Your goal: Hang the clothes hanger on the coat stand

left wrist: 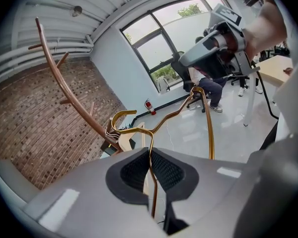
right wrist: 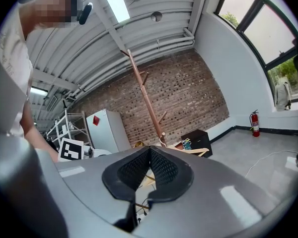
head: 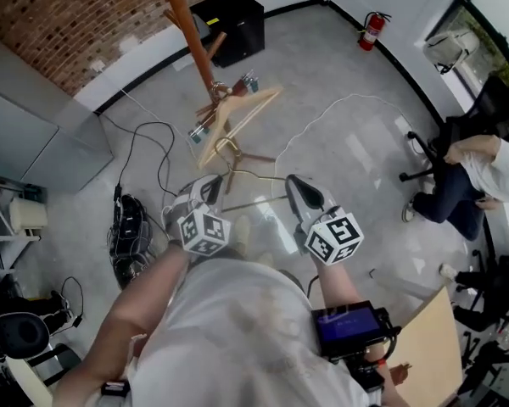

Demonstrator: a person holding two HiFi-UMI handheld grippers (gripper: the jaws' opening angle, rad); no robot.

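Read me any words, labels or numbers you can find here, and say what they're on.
No text here is readable.
Marker cube: black-and-white squares, no letters.
Small screen: lit, print too blurred.
Fire extinguisher: label too small.
Red sticker on white cabinet: too small.

Red fire ext. (head: 372,30) at far wall w/ black cabinet (head: 234,24) against brick wall (head: 59,24). Black cables (head: 144,142) on floor to my left. Seated person (head: 471,176) on my right. White cabinet (right wrist: 107,130) by the bricks.
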